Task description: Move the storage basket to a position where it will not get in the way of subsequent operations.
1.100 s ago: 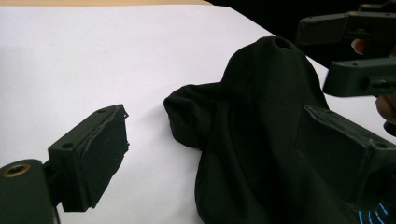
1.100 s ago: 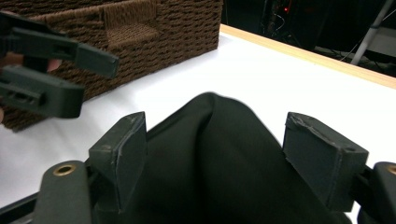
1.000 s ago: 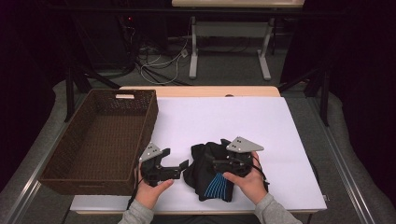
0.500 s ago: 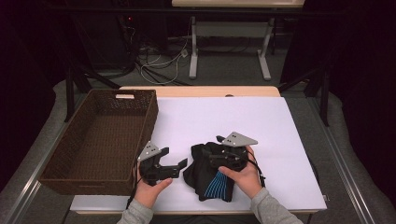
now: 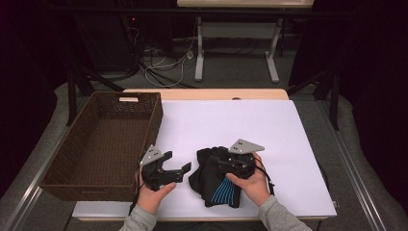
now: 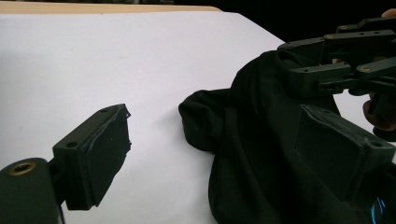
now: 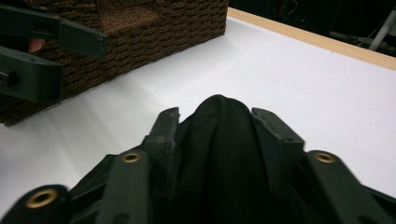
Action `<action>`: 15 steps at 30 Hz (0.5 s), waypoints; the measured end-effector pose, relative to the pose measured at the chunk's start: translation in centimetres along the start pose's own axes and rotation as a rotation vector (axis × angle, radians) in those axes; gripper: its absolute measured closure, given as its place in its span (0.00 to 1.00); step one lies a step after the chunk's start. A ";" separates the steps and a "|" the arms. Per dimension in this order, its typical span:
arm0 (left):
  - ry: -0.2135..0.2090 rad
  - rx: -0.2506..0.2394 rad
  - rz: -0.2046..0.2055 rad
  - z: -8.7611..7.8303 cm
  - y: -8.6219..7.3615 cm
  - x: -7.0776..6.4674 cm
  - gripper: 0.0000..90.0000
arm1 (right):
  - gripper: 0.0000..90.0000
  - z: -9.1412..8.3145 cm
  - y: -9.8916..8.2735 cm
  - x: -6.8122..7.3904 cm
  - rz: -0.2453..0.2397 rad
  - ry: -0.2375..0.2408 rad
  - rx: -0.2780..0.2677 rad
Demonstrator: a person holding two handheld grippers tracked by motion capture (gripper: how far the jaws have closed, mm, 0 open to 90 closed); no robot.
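Observation:
A black garment (image 5: 208, 179) with a blue-striped part (image 5: 226, 192) lies crumpled on the white tabletop (image 5: 231, 120) near its front edge. My right gripper (image 5: 219, 161) rests on the garment's top. Its jaws have just been closing, and in the right gripper view (image 7: 215, 126) a raised fold of the black cloth (image 7: 217, 149) is pinched between both pads. My left gripper (image 5: 176, 161) is open just left of the garment. In the left gripper view (image 6: 219, 154) the cloth (image 6: 261, 140) lies ahead, in front of its right jaw, with nothing gripped.
A brown wicker basket (image 5: 72, 149) stands empty at the table's left and shows beyond the left gripper's jaws in the right gripper view (image 7: 154, 32). Bare white surface stretches behind and to the right of the garment. Table legs and cables lie on the floor beyond.
The right gripper has shifted a little left over the garment and its jaws have closed on a fold of cloth. The left gripper has stayed in place, open.

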State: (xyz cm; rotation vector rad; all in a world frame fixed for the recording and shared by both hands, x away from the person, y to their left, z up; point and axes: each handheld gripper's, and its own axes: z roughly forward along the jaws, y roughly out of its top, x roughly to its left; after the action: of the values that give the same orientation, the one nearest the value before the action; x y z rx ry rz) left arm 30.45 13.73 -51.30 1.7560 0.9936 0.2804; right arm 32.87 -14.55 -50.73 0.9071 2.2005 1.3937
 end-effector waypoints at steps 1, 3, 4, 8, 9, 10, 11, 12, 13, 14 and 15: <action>0.001 -0.001 -0.001 0.0 0.0 0.0 0.12 | 0.64 0.0 0.0 0.0 0.002 0.001 0.003; 0.000 -0.002 -0.003 0.0 0.0 0.0 0.12 | 0.70 -0.1 0.0 0.1 -0.002 0.010 0.008; 0.000 -0.001 -0.003 0.0 0.0 0.0 0.12 | 0.73 -0.1 -0.1 0.1 -0.010 0.011 0.003; 0.002 0.002 0.002 0.0 0.0 0.0 0.12 | 0.83 -0.5 0.0 0.1 -0.023 0.031 0.003; 0.002 0.001 0.003 0.0 0.0 0.0 0.12 | 0.85 -0.6 0.0 0.1 -0.025 0.038 -0.003; 0.003 0.002 0.004 0.0 0.0 0.0 0.12 | 0.85 -0.7 0.0 0.1 -0.027 0.052 -0.004; 0.003 0.003 0.005 0.1 0.0 0.0 0.12 | 0.86 -0.8 0.1 0.1 -0.020 0.064 0.000; 0.001 0.002 0.002 0.1 -0.1 0.0 0.12 | 0.86 -0.8 0.1 0.1 -0.019 0.072 -0.001; 0.000 0.006 0.003 0.1 -0.1 0.0 0.12 | 0.87 -0.9 0.1 0.1 -0.020 0.075 -0.005; -0.001 0.006 0.003 0.1 -0.1 0.0 0.12 | 0.87 -1.0 0.2 0.1 -0.016 0.082 -0.002; 0.000 0.005 0.004 0.1 -0.1 0.0 0.12 | 0.87 -1.1 0.2 0.1 -0.025 0.080 0.000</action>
State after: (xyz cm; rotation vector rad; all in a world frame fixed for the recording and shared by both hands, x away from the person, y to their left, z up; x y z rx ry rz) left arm 30.51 13.67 -51.42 1.7630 0.9921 0.2809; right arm 32.19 -15.19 -50.07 0.8340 2.2627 1.4421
